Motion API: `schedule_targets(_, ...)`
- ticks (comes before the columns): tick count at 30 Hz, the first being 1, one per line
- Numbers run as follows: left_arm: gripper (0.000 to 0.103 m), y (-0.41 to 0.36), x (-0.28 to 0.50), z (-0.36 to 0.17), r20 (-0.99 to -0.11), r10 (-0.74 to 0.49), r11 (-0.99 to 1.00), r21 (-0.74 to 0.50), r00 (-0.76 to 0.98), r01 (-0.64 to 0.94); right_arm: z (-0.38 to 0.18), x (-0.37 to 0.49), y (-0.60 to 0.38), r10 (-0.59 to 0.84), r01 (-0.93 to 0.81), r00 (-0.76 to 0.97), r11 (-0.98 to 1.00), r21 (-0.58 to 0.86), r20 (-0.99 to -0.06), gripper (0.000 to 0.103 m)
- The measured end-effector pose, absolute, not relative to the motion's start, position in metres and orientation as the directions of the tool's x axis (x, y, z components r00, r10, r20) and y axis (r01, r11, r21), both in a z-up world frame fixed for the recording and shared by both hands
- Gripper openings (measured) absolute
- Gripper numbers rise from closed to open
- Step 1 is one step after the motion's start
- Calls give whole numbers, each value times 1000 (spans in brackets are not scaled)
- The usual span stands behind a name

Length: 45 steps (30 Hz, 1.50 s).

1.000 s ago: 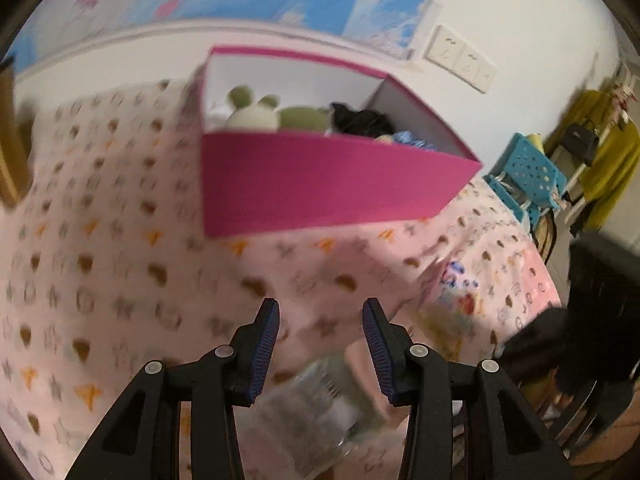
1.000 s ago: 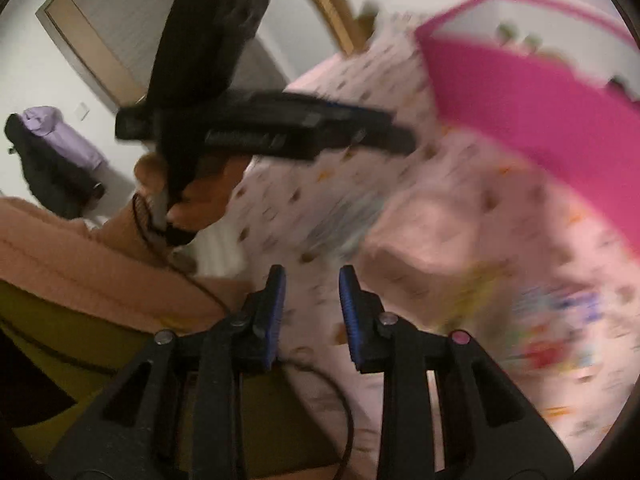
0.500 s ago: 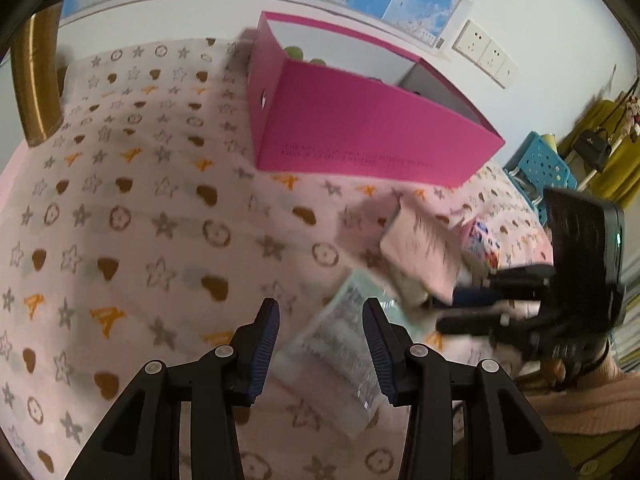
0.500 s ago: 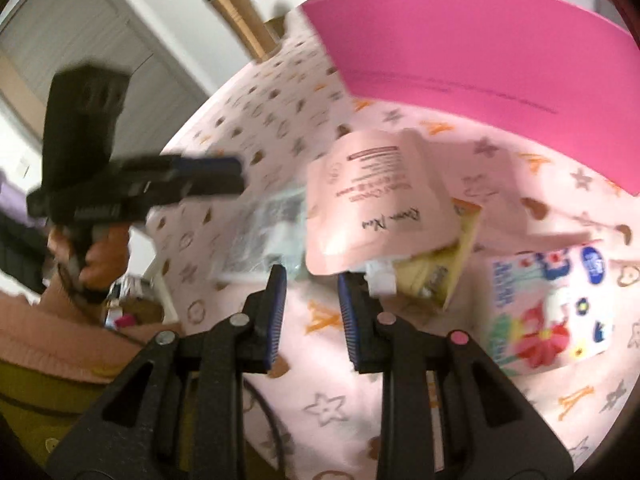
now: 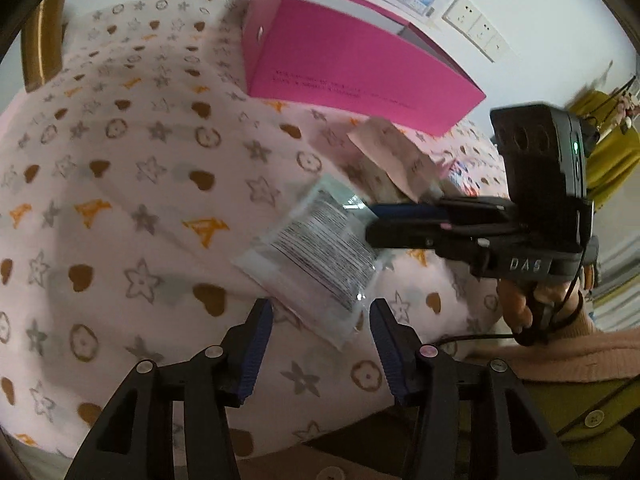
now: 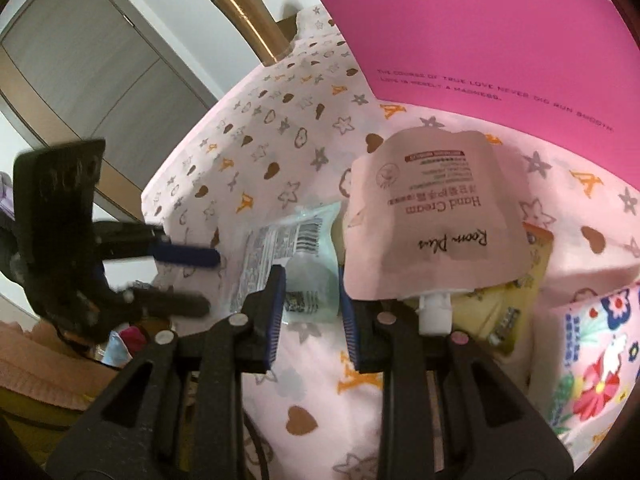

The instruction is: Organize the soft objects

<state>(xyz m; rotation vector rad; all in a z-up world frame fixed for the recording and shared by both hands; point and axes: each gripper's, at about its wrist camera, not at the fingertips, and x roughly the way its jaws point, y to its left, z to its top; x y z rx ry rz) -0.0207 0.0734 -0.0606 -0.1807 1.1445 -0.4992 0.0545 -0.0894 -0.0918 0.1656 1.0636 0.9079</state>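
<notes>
Over the last second both grippers had come down from the pink box [image 5: 352, 68] toward the loose packets on the patterned cloth [image 5: 120, 200], which had been a blur at the frame's lower edge and now lay sharp just ahead of the fingers. That suggested the box run was over and a fresh pick was starting, with several soft items yet to be put away. The left gripper [image 5: 320, 344] was opening its jaws, with nothing gripped; the clear sachet [image 5: 320, 240] lay just beyond its tips, its near corner reaching in between them without touching the pads. The right gripper [image 6: 312, 312] stood partly open and empty, its jaws unchanged. Seen from the right wrist, the sachet's near end [image 6: 288, 248] showed in the gap between the tips, but whether it lay level with them or below could not be told. The hand-cream pouch [image 6: 432, 216] lay just right of the sachet, overlapping a yellow packet [image 6: 516, 304]; a floral tissue pack [image 6: 592, 360] sat farther right. All of them lay in front of the box, on the side facing the person, none touching it. In my judgement the sachet was the left gripper's target, since both grippers converged on it from opposite sides.
</notes>
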Motion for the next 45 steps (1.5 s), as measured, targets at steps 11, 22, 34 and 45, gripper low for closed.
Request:
schedule_targets(11,52,89,-11,-66,-756,-563,827,-509,335,241,-86,46,-92,763,-579,155,585,568,-628,19)
schedule_targets(22,52,92,-12,-66,-744,-569,823,-514,351,243,-88,52,-95,823,-554,96,511,657,-560,7)
schedule_targets(34,59,83,-11,-64,-730,-577,817,-514,367,261,-70,29,-99,801,-648,170,529,547,-573,3)
schedule_targets(45,52,78,-6,-54,-699,-600,799,-547,390,248,-70,30,-103,821,-618,152,514,595,-551,7)
